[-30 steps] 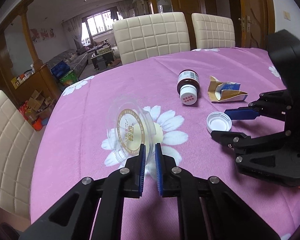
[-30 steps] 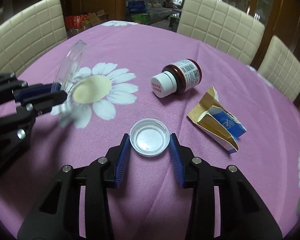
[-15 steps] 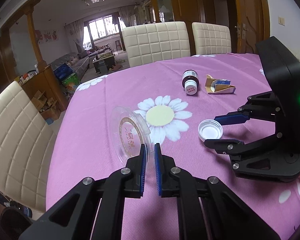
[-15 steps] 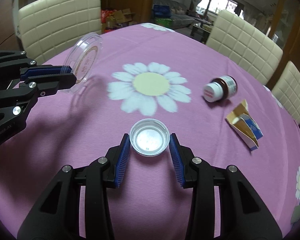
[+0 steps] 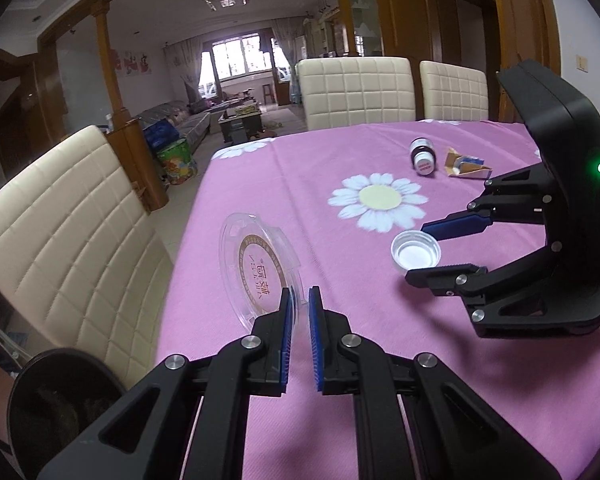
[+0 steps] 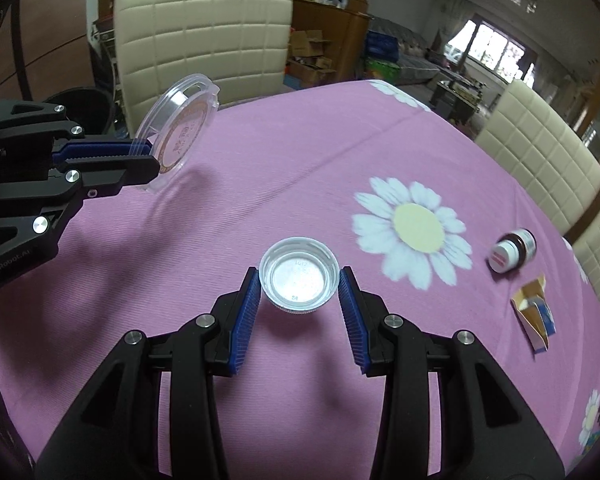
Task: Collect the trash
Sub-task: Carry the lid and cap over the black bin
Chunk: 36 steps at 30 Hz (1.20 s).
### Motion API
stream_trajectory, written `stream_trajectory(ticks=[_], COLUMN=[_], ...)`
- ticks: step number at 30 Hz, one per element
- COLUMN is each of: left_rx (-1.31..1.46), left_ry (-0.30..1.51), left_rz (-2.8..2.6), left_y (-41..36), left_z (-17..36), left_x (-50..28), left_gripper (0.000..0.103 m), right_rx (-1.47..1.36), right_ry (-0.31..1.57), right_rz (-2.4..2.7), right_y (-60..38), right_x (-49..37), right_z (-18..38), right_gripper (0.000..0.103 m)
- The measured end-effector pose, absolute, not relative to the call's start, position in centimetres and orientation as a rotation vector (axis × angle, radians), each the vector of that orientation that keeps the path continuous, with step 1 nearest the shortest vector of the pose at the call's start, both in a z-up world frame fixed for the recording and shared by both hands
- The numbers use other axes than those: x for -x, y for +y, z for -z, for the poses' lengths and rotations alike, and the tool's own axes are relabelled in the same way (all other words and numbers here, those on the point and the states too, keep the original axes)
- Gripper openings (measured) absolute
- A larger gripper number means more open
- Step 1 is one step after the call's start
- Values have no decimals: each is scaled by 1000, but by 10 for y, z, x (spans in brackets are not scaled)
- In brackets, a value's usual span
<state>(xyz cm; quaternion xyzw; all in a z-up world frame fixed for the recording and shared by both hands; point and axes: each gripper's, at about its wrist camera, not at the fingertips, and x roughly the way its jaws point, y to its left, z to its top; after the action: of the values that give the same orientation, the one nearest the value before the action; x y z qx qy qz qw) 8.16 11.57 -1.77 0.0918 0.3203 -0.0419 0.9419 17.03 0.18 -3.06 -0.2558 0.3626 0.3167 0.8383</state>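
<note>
My left gripper [image 5: 299,300] is shut on the rim of a clear plastic lid [image 5: 258,270] with a gold label, held up on edge above the purple tablecloth; the right wrist view shows that lid [image 6: 180,120] at the far left. My right gripper [image 6: 299,280] is shut on a white bottle cap [image 6: 299,276], pinched between both blue pads; the left wrist view has the cap [image 5: 415,254] to the right. A brown medicine bottle [image 6: 514,250] and a torn paper carton [image 6: 534,314] lie farther off on the table.
A black bin [image 5: 56,404] stands below the table's near left edge, beside a cream padded chair [image 5: 64,232]. More cream chairs [image 5: 356,90] line the far side. The purple cloth [image 6: 284,168] carries a white daisy print [image 6: 414,232].
Both grippers have drawn back and left across the table with the lid and the cap in them. The bottle and carton now lie farther away, and the black bin has come into view.
</note>
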Motion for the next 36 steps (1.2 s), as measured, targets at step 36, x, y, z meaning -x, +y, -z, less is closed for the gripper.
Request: stream_trajectory(ticks=[36], left_rx=[-93], left_ry=[547], left_rz=[-318], left_y=[235], left_z=[10], left_x=[-3], left_gripper=[9], right_rx=[669], right_ry=[595], right_rz=[-935], right_y=[143], right_x=[-90], right_z=[0], right_gripper=[42])
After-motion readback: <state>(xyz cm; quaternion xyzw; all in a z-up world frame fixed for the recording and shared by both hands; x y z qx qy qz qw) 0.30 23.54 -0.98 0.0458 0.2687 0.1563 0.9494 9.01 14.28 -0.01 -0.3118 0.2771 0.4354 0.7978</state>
